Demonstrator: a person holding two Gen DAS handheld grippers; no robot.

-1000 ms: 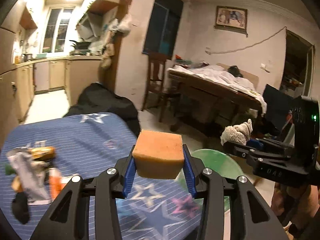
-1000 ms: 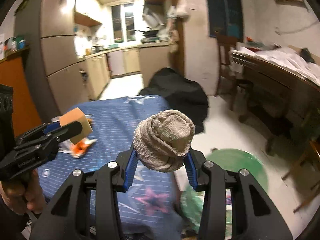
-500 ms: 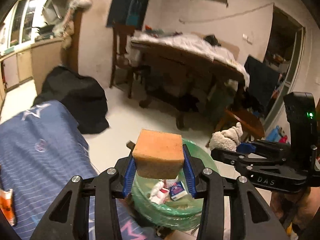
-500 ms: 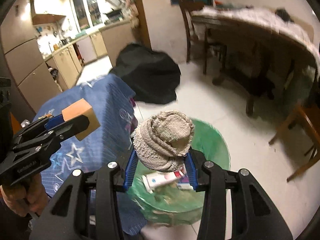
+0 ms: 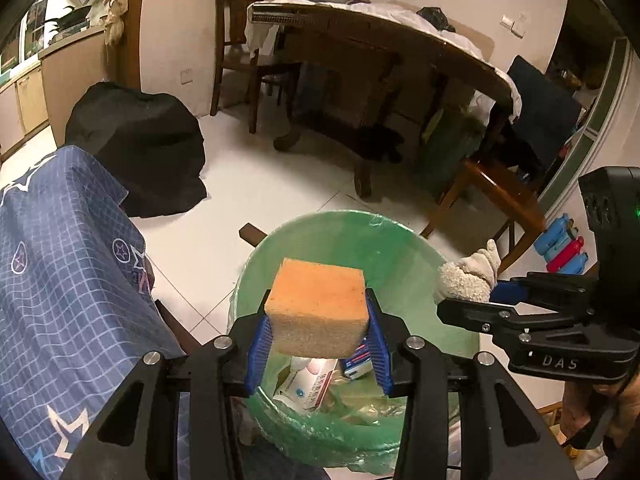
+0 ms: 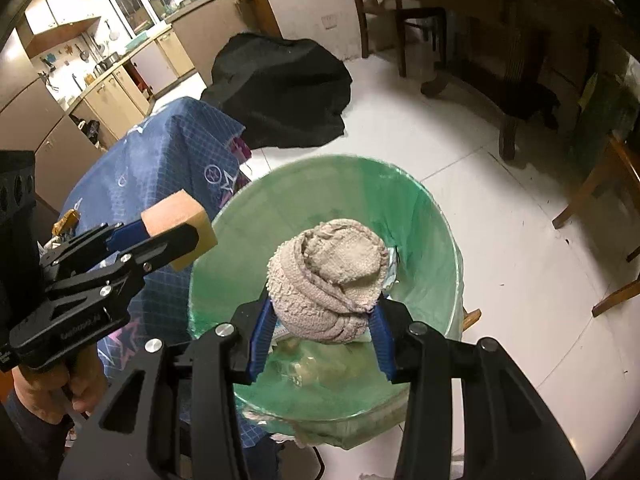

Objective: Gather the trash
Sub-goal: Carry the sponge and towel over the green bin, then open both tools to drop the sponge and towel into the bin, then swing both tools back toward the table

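My left gripper [image 5: 318, 342] is shut on an orange sponge block [image 5: 318, 312] and holds it over the near rim of a bin lined with a green bag [image 5: 384, 248]. My right gripper [image 6: 320, 328] is shut on a balled beige rag [image 6: 330, 276] and holds it above the same bin [image 6: 424, 216]. Each gripper shows in the other's view: the right one with the rag [image 5: 470, 280], the left one with the sponge [image 6: 176, 224]. Cartons and wrappers [image 5: 316, 380] lie inside the bin.
A table under a blue star-pattern cloth [image 5: 52, 280] stands left of the bin, with wrappers on it [image 6: 66, 220]. A black bag [image 5: 136, 148] lies on the white floor. A wooden table [image 5: 380, 52] and chairs [image 5: 492, 196] stand beyond the bin.
Both grippers have swung from over the blue table to above the green bin and tilted downward. Each keeps its hold on its object.
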